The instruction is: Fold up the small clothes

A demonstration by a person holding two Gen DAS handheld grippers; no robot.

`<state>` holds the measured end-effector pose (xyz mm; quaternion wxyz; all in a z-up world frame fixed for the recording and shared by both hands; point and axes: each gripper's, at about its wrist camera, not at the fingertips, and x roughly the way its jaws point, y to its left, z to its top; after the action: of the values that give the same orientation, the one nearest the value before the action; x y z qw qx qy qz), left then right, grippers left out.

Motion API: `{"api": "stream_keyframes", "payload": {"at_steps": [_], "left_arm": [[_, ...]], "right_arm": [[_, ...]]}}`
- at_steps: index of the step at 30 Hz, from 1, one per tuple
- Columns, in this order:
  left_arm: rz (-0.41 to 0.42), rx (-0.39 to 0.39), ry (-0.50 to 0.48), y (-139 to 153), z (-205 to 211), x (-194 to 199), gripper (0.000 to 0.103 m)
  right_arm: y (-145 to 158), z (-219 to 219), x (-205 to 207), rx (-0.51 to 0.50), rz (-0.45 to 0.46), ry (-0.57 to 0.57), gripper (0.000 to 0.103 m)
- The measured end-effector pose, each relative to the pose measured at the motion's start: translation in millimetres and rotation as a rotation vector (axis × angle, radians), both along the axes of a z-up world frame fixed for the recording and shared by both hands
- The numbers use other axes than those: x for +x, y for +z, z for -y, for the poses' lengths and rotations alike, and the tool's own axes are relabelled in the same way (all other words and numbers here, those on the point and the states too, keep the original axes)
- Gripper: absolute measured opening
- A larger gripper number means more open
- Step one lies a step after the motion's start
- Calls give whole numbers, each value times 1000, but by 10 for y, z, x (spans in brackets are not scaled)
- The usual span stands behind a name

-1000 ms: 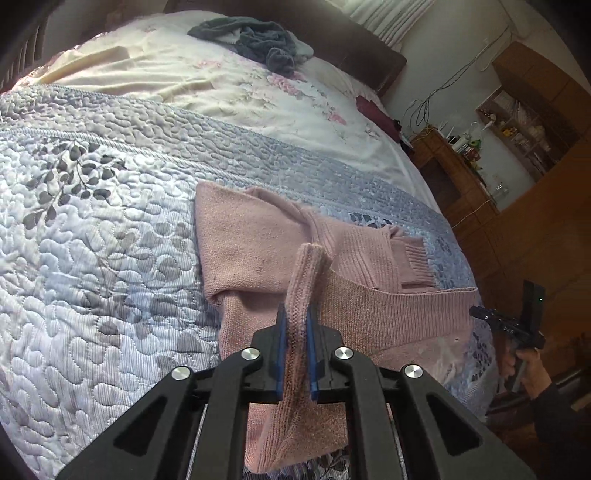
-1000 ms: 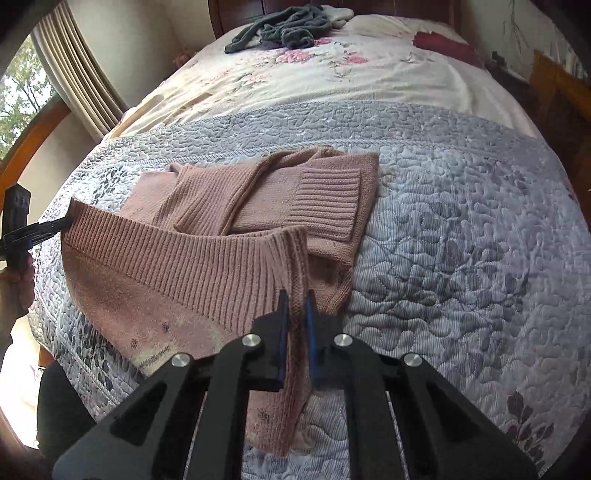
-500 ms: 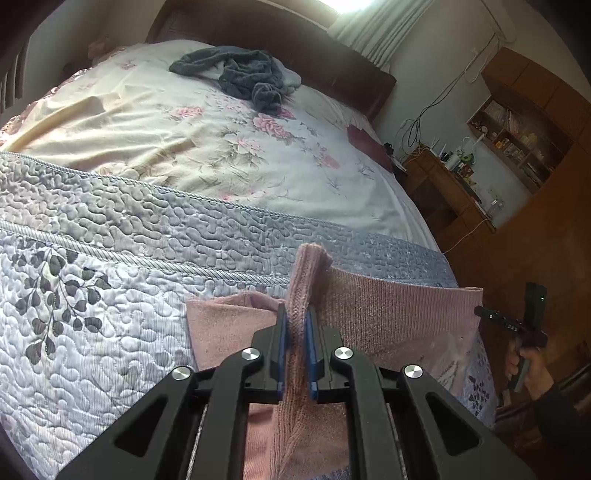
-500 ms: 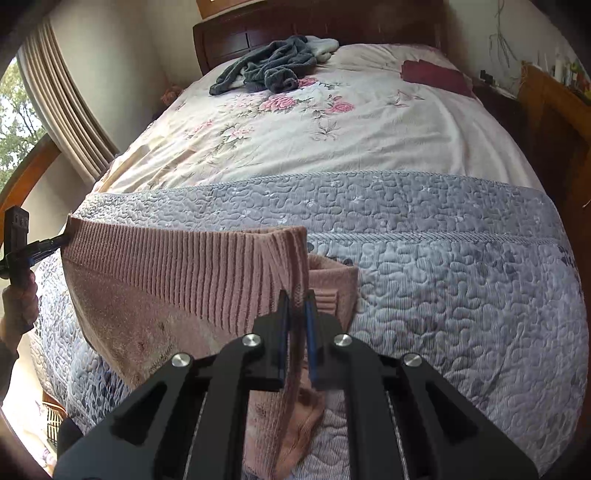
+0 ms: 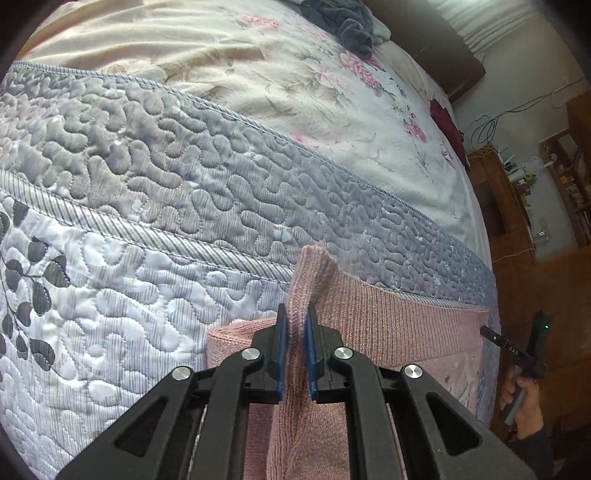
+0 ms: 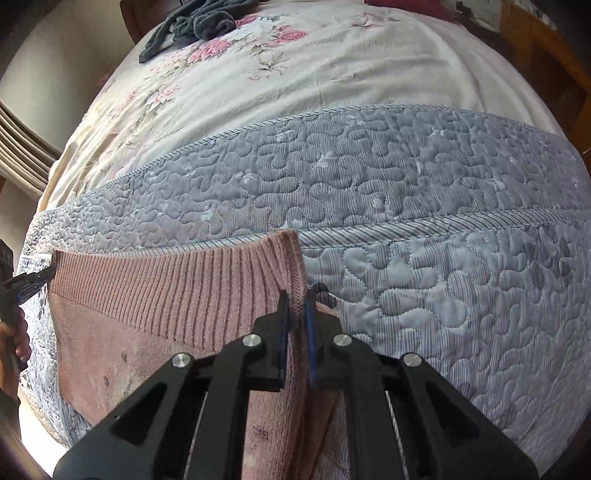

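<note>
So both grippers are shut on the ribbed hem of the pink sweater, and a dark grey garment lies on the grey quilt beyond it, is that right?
Not quite: the dark grey garment lies on the floral sheet, not the grey quilt, as the right wrist view shows. Both the left gripper and right gripper do clamp the pink sweater.

Home bedroom. Bed fills the view ahead of both grippers: grey-blue quilted bedspread (image 5: 177, 177) over a floral sheet (image 6: 303, 70), dark wooden headboard (image 5: 436, 40) at the far end. Cluttered wooden shelving (image 5: 517, 206) off to the right, curtain (image 6: 22, 147) to the left.
</note>
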<state>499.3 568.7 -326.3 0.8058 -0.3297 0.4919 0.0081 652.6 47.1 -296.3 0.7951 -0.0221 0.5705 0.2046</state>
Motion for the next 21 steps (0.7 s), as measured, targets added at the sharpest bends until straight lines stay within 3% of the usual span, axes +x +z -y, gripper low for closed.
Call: {"api": "stream_keyframes", "payload": {"at_steps": [12, 16, 19, 21], "left_arm": [[-45, -28, 17, -269, -73, 182, 9], [-114, -17, 12, -510, -54, 200, 9], [-120, -18, 24, -548, -55, 159, 16], [-105, 76, 86, -348, -70, 73, 30]], "right_arm": [[-91, -13, 165, 8, 12, -12, 7], [-280, -59, 179, -28, -3, -4, 7], [-352, -29, 158, 1, -17, -11, 13], [-274, 36, 119, 16, 7, -33, 23]]}}
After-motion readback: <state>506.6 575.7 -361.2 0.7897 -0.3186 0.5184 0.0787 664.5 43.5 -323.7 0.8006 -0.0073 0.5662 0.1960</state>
